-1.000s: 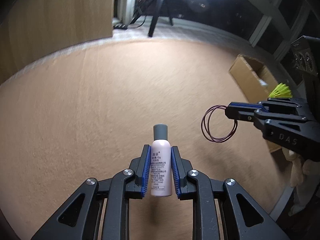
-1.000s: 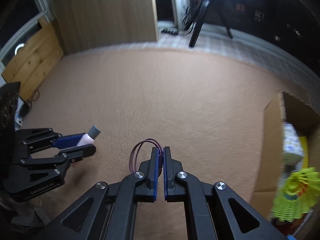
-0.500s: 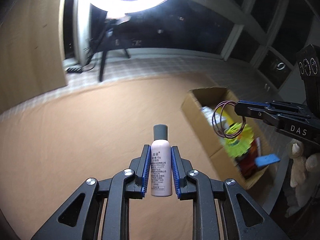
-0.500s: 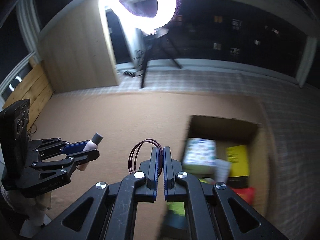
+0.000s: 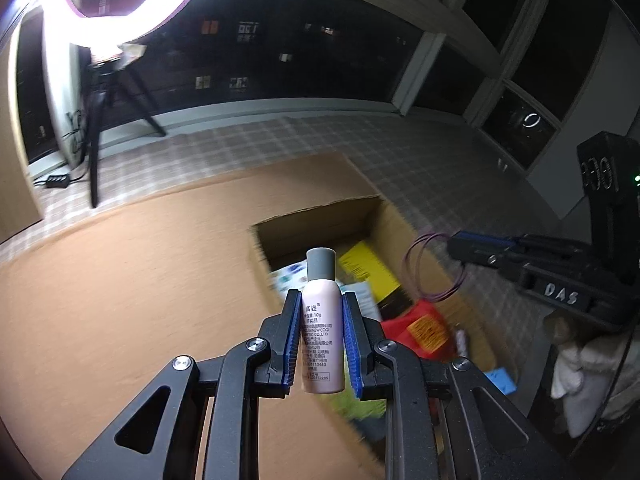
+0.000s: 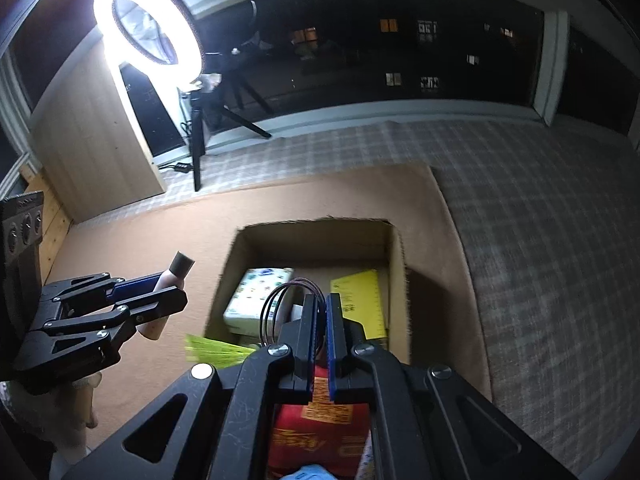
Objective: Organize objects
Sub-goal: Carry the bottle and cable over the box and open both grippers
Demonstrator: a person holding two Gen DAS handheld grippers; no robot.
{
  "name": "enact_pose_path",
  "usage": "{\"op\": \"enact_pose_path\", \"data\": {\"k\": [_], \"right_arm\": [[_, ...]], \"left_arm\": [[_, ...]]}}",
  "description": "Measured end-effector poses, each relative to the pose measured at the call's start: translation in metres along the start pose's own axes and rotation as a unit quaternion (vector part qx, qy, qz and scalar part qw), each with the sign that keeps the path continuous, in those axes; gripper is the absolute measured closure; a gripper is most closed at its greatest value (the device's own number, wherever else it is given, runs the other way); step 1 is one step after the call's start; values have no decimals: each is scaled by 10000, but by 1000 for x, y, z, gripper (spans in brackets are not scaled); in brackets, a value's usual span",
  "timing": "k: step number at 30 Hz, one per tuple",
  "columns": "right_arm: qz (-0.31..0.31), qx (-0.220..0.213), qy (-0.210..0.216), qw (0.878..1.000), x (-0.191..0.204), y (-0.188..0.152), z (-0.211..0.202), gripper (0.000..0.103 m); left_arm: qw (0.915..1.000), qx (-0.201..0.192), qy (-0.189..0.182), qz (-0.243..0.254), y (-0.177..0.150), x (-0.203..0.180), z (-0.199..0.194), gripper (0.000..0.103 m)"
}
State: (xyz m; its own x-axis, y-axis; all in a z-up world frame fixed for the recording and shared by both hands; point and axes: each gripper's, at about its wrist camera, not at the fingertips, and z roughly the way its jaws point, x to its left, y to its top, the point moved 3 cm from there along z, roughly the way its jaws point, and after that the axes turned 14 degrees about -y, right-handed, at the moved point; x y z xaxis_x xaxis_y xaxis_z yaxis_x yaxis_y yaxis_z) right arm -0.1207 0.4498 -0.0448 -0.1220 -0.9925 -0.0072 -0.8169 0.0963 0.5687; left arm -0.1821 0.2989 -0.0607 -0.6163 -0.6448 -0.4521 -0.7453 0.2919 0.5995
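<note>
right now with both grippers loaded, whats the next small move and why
Probably lower the right gripper a little and release the hair ties: it is shut on them, above the open cardboard box. The left gripper holds the pink bottle beside the box.

a home room at night: dark windows (image 6: 400,52) at twelve o'clock, ring light (image 6: 148,24) on tripod at ten, carpet (image 6: 160,240), checked floor covering (image 6: 540,200).
</note>
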Motion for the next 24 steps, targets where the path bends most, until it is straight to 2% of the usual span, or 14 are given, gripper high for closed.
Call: {"op": "enact_pose_path", "data": {"k": [6,14,17,19,24], "right_arm": [[75,132,34,9999,-11,-2,15,99],[80,157,22,9998,-17,1,21,98],[222,204,2,9995,-21,1,22,92],[273,218,16,9994,-24,1,23,87],[333,215,32,9992,-25,1,18,87]], "left_arm": [[9999,116,-111,50,11,-20,26,82],[9997,188,-56,143,21,-29,44,81],[9997,206,-75,136,22,-31,47,81],[9997,197,-90,142,23,-32,47,77],[9997,198,-42,131,23,-29,44,76]]}}
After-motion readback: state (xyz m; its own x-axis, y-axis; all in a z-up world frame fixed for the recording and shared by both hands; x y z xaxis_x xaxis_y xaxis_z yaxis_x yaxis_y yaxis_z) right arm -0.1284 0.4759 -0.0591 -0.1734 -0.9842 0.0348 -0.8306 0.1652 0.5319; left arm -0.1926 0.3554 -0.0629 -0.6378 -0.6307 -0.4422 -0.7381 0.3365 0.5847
